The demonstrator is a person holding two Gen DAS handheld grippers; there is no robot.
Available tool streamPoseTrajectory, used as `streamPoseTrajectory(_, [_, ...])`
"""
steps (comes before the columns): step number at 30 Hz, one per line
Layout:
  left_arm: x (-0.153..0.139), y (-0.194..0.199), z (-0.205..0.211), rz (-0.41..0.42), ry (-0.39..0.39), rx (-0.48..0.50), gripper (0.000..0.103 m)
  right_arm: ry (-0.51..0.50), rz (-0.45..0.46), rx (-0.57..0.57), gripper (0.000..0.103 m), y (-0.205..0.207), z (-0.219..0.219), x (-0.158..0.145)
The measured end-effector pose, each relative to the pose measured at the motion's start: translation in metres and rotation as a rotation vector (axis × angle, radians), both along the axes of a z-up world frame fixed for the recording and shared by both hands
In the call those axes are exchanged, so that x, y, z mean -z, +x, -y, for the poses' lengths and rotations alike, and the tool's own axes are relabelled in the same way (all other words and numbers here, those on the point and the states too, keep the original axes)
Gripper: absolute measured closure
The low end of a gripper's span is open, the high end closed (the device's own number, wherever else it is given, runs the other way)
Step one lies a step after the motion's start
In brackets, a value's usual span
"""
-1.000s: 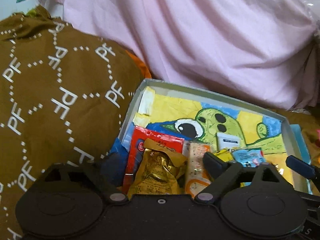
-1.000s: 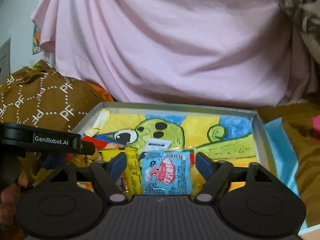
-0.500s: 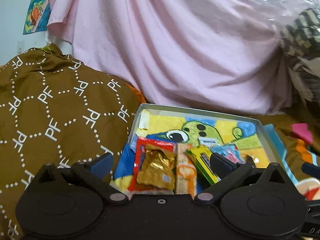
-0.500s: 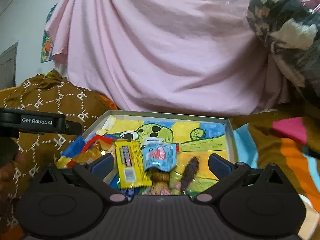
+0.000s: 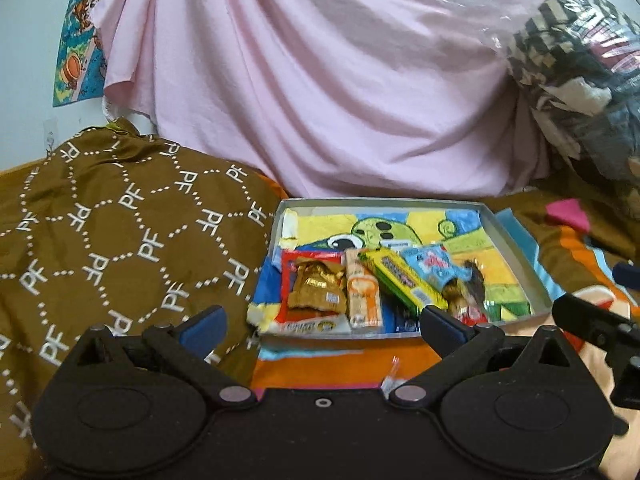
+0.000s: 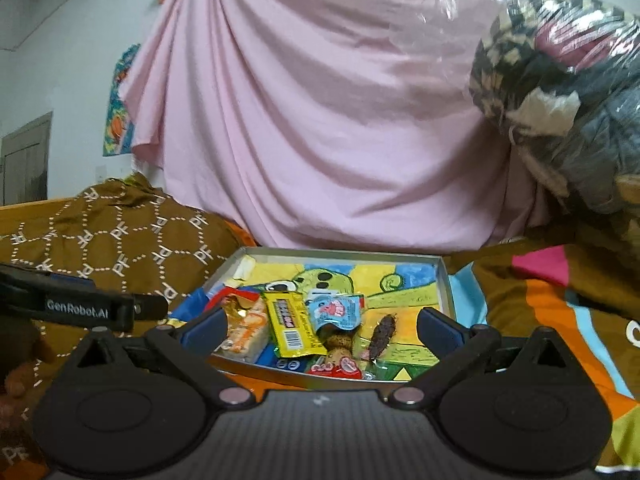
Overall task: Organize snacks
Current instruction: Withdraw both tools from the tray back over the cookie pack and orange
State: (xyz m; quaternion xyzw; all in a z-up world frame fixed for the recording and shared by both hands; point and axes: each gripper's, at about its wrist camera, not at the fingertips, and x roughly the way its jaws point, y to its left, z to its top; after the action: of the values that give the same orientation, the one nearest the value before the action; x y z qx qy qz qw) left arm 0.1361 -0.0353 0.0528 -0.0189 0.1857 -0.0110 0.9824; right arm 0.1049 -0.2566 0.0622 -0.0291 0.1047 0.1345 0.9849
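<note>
Both the left tongs (image 5: 322, 322) and right tongs (image 6: 322, 324) gape empty, the shallow grey cartoon-lined snack tray (image 6: 446, 280) straight ahead, its yellow wrapper (image 6: 290, 328) lengthwise.

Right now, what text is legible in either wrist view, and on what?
"GenRobot.AI": white lettering on the left hand-held gripper, seen in the right wrist view.
"PF": repeated white monogram on the brown cloth.
Print on the snack packets in the tray, including the yellow packet: too small and blurred to read.
</note>
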Motion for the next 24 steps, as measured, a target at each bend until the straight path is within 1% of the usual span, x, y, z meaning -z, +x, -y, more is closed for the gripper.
streamPoseTrajectory(3, [0.005,-0.015,-0.002,-0.011,0.016,-0.007,0.001,-0.007,-0.003,-0.015,0.000,-0.017,-0.003,0.003])
streamPoseTrajectory(7, [0.012,-0.031,-0.006,-0.034,0.025,-0.016,0.001,-0.011,-0.029,-0.033,0.000,-0.035,-0.006,0.011])
streamPoseTrajectory(12, [0.024,-0.050,-0.013,-0.067,0.039,-0.022,0.001,-0.040,-0.061,-0.056,0.000,-0.053,-0.011,0.023])
streamPoseTrajectory(16, [0.033,-0.062,-0.017,-0.104,0.036,-0.027,0.001,-0.051,-0.108,-0.062,0.000,-0.062,-0.014,0.034])
streamPoseTrajectory(20, [0.043,-0.072,-0.020,-0.137,0.020,-0.041,0.001,-0.090,-0.162,-0.042,0.000,-0.067,-0.017,0.045])
streamPoseTrajectory(24, [0.055,-0.074,-0.019,-0.182,0.066,-0.028,0.001,-0.120,-0.247,-0.014,0.000,-0.068,-0.019,0.058])
